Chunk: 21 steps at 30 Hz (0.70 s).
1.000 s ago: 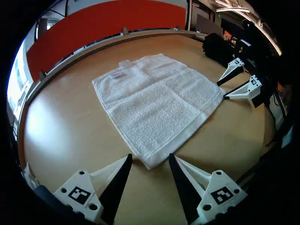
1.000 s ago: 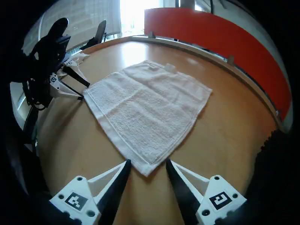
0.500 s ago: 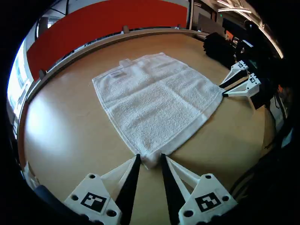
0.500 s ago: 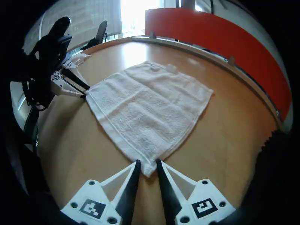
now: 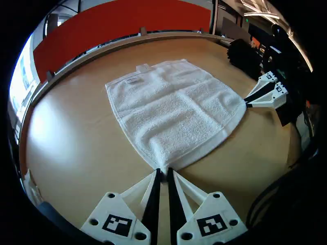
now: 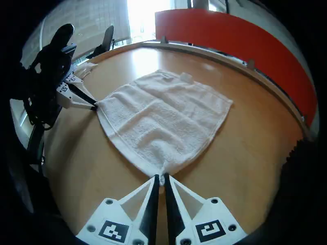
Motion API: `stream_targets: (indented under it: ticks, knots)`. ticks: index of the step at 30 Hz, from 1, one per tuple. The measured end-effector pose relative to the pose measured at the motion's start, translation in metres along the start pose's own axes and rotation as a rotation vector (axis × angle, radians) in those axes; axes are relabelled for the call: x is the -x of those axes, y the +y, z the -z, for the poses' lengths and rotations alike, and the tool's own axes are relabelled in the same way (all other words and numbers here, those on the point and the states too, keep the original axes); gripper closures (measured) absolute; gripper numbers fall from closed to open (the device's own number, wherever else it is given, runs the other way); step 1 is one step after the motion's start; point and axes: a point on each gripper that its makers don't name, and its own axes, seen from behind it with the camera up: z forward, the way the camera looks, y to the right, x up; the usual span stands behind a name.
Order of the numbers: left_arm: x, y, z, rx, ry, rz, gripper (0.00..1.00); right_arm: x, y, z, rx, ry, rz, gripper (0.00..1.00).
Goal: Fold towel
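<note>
A white terry towel (image 5: 173, 110) lies spread on the round wooden table (image 5: 81, 143), with a small label at its far edge. My left gripper (image 5: 163, 173) is shut on the towel's near corner, which is pinched between the black fingertips. In the right gripper view the same towel (image 6: 163, 118) spreads away from my right gripper (image 6: 162, 179), which is shut on its own near corner. Each view also has the other gripper farther off, at the towel's side corner: the right one (image 5: 246, 103) and the left one (image 6: 95, 106), both pinching the cloth.
A raised rim and a red partition (image 5: 122, 24) run along the table's far edge. Bright windows and a dark chair (image 6: 107, 36) stand beyond the table. A person's dark sleeve (image 6: 45, 81) holds the far gripper. Bare wood surrounds the towel.
Both grippers went from open around the towel's corners to shut on them. The corners are drawn slightly up and the cloth now shows ripples near each grip.
</note>
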Motion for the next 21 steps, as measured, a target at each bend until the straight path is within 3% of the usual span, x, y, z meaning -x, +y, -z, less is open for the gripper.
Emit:
stream_targets:
  ticks: [12, 21]
  knots:
    - [-0.004, 0.002, 0.003, 0.000, 0.001, -0.001, 0.88, -0.007, 0.002, 0.004, 0.007, 0.004, -0.024, 0.91]
    - [-0.023, 0.001, 0.021, -0.002, 0.030, 0.023, 0.88, -0.032, 0.003, 0.022, 0.018, 0.051, -0.012, 0.91]
